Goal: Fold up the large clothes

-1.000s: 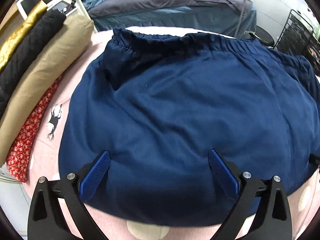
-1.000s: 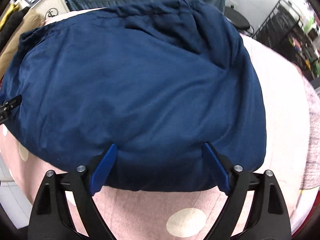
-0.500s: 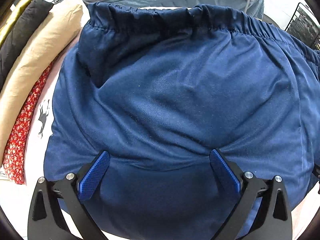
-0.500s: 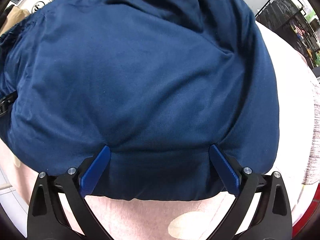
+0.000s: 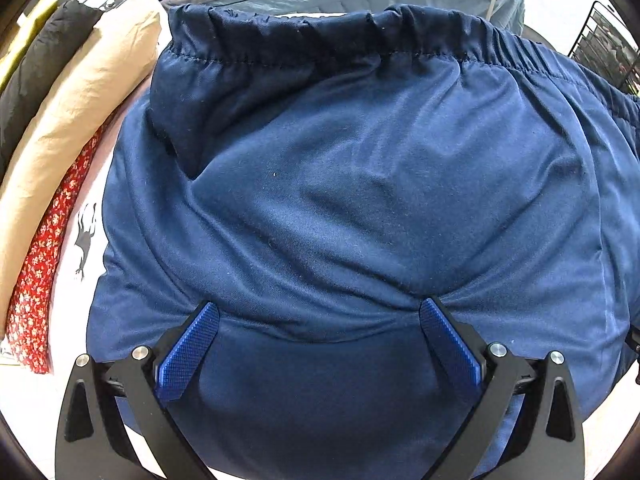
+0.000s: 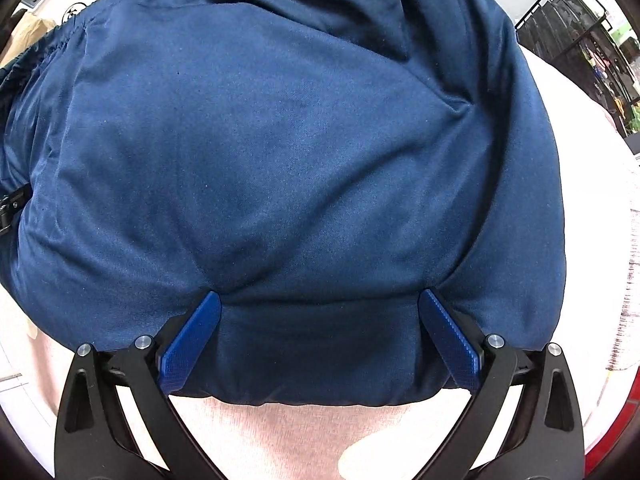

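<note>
- Both wrist views sit closer and lower over the navy garment (image 5: 360,200) than a second ago; it now fills most of each frame, less pink sheet (image 6: 280,432) visible.
- Elastic waistband (image 5: 320,44) is nearer the top of the left view than before.
- Left gripper (image 5: 320,312): jaws wide apart, both blue pads pressed into the cloth, fabric bunching between them. Not clamped.
- Right gripper (image 6: 320,304): jaws wide apart too, pads touching the garment near its front folded edge, a crease running pad to pad.
- Garment lies spread on the pink sheet.
- Folded clothes stack (image 5: 68,128) lies just left of the garment; wire rack (image 6: 580,40) far right.
</note>
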